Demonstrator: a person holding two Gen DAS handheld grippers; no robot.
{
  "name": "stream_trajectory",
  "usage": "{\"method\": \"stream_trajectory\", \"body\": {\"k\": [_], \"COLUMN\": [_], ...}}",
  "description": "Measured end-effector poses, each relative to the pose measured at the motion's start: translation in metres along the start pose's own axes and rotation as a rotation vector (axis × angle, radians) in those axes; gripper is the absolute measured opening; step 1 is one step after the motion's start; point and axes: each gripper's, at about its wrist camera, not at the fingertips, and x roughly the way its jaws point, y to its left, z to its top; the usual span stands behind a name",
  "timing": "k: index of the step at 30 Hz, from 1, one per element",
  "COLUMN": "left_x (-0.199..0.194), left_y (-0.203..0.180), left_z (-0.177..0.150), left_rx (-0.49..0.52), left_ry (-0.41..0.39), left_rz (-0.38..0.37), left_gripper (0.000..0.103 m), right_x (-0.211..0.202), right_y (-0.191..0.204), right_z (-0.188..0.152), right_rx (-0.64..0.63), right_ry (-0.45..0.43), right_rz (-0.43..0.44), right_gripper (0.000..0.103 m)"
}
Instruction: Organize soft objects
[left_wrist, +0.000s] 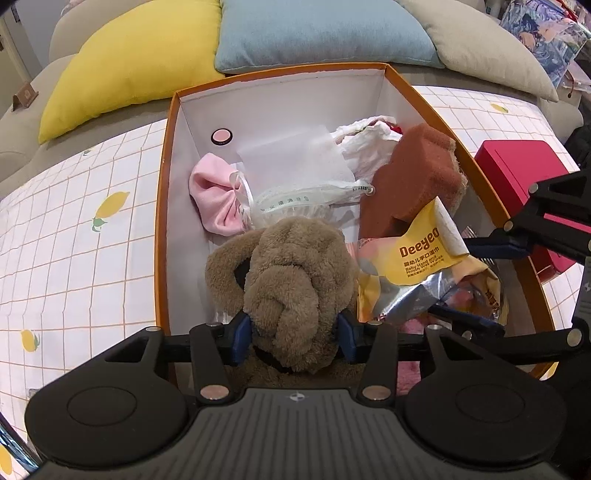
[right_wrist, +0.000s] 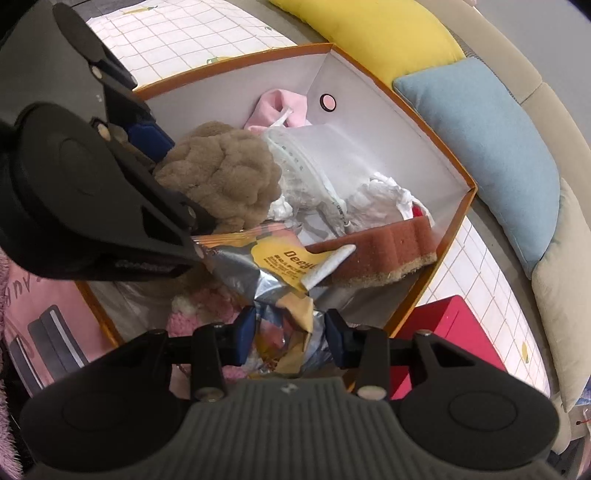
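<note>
Brown plush (left_wrist: 295, 280) clamped in our left gripper (left_wrist: 295, 334), wipes (right_wrist: 284, 332) pinched in the right (right_wrist: 290, 338), both over the box (left_wrist: 164, 206) for dropping in.

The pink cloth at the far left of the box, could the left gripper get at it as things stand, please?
Probably not yet. The left gripper is shut on the brown plush toy, which also hangs between it and the pink cloth. Once the toy is released, the cloth lies uncovered beside the box wall.

sponge (left_wrist: 413, 177) base hidden, red box (left_wrist: 524, 173) cut off
</note>
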Motion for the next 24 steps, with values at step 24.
{"method": "stream_trajectory", "body": {"k": [24], "left_x": [-0.130], "left_y": [-0.025], "left_z": [0.008], "left_rx": [0.042], "left_ry": [-0.323], "left_rz": [0.028], "left_gripper": [0.079], "right_x": [-0.119], "right_y": [-0.040], "right_z": [-0.020], "right_rx": [0.090], "right_ry": [-0.202], "right_rz": [-0.164], "right_gripper": [0.079]}}
